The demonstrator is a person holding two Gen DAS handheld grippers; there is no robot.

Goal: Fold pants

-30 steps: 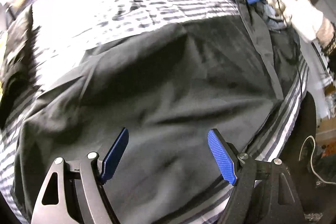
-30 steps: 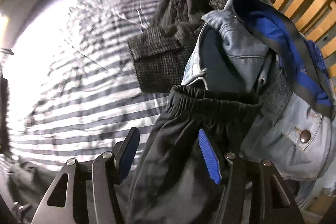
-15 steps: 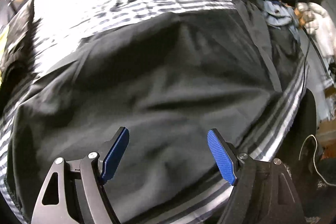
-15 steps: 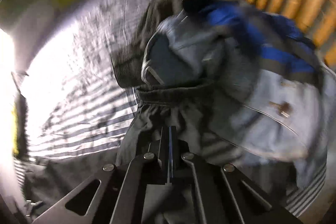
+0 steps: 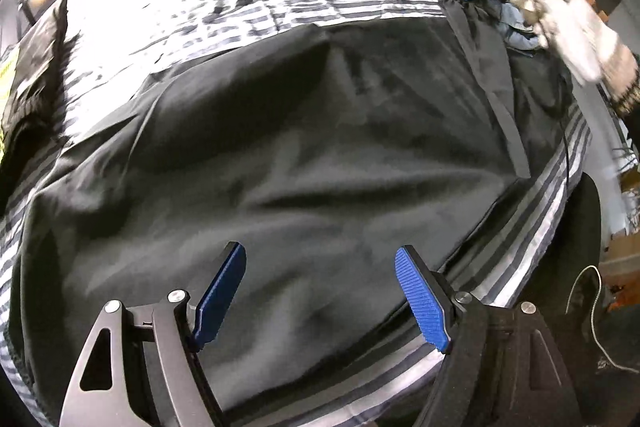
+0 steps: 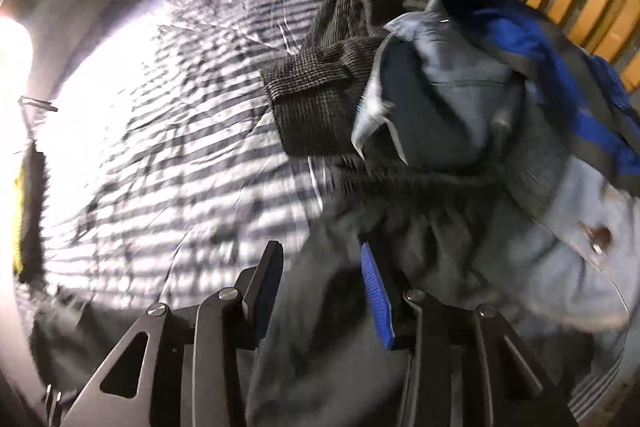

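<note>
Left gripper (image 5: 320, 291), grey metal linkage with blue ribbed pads: jaws spread wide, nothing between them. Right gripper (image 6: 320, 291), same build: jaws parted, narrower gap. White-gloved hand (image 5: 568, 23) grips the right gripper's body.

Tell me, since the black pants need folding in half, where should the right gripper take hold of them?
Probably at the gathered elastic waistband, which lies just ahead of the open right gripper. It is the thickest, best-defined edge of the black pants. Come from the near side, low along the fabric, since the denim garment and the dark checked garment crowd the far side.
</note>
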